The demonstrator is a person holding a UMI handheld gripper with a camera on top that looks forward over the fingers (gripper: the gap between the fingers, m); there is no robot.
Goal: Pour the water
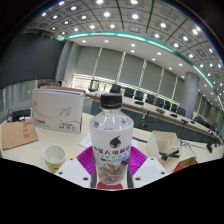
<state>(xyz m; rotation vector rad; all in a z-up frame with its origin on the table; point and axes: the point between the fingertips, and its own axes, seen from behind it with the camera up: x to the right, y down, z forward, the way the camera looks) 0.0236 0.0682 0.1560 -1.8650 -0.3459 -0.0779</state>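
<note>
1. Room: large office or meeting hall, ceiling lights on, rows of desks and chairs beyond the fingers. No bearing on the step.
2. Table: pale top, cluttered. A white box stands at the back on one side, brown cardboard lies beside it.
3. Bottle: clear plastic, dark cap on, pink label, upright, lifted close to the camera. It sits between the two fingers of the gripper, and the jaws appear pressed onto its lower body.
4. Cup: small paper cup, just beside the bottle, on the table.
5. Judgement: the cap looks to be still on, so it must come off first. Then carry the neck over the cup, tilt slowly, keep the grip firm.
</note>
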